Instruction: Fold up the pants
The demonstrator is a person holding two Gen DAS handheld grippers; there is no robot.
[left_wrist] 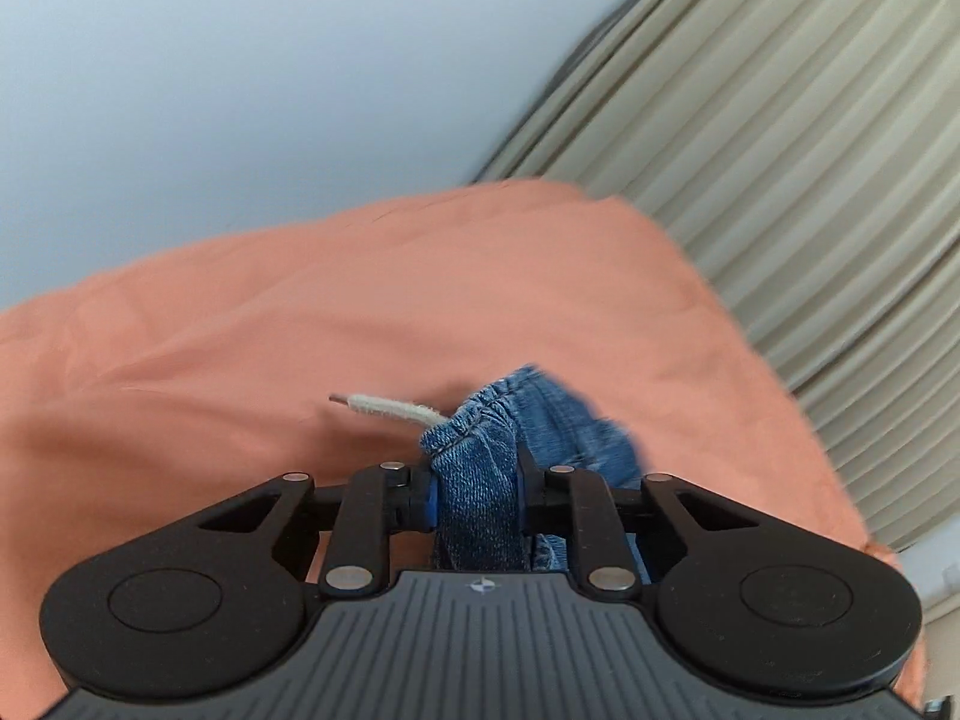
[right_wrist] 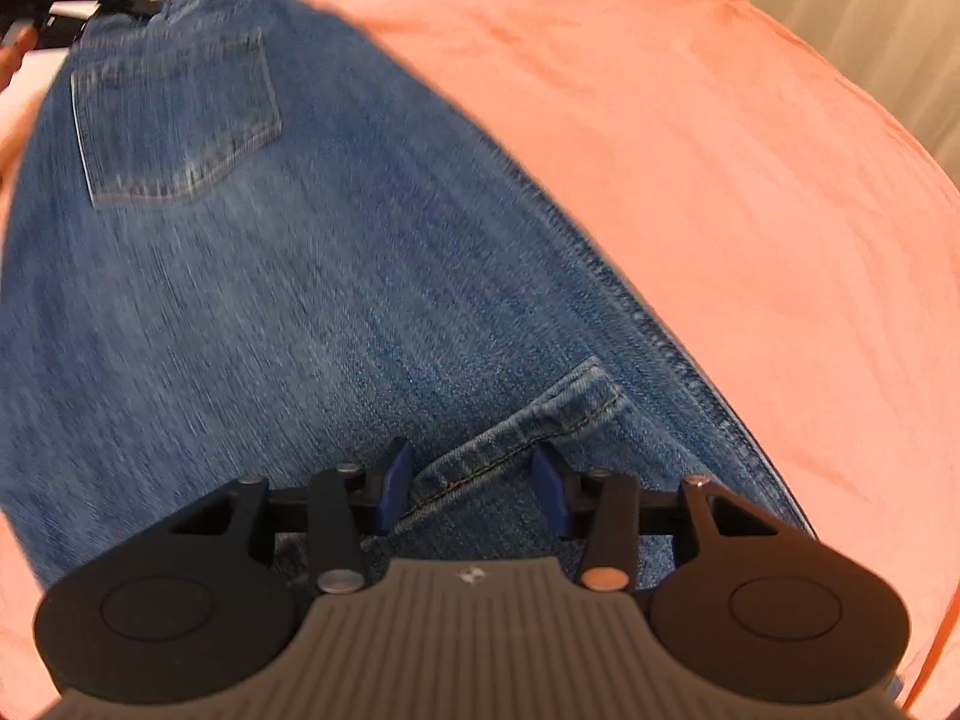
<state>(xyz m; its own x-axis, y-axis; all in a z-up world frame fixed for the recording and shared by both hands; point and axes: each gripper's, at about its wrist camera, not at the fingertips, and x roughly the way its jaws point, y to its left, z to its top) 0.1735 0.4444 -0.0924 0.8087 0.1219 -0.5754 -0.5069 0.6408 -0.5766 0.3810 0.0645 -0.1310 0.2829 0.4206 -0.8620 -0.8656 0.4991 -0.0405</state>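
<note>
Two grippers: both on the jeans, one at each end of the cloth.
Left gripper (left_wrist: 474, 495): clamped on a bunched wad of denim at the elastic waistband; cloth fills the gap between the blue pads.
Drawstring (left_wrist: 390, 408): pale cord poking out of the waistband to the left, loose, over the sheet.
Right gripper (right_wrist: 474, 489): jaws partly apart, a stitched hem strip (right_wrist: 522, 426) running between the pads; not pinched that I can see, pads look clear of it on both sides.
Jeans (right_wrist: 288, 276): spread back-side up across the orange sheet, rear pocket (right_wrist: 180, 126) toward the far end, side seam running down the right edge.
Other gripper seen from right wrist: a black tool (right_wrist: 54, 0) at the far waistband corner, top left; likely the left one.
Sheet (right_wrist: 690, 150): orange, soft, covers the whole work surface.
Backdrop: pale wall and pleated curtain (left_wrist: 780, 150) behind.
Step in hand (my reading): getting hold of the hem end to bring it toward the waist.
Doing it well: close squarely on the doubled hem, not a single layer; keep the waistband hold steady and taut so the leg lifts flat; watch the cord doesn't get folded inside.
Blur: both views smeared, so fine detail is unsure.
</note>
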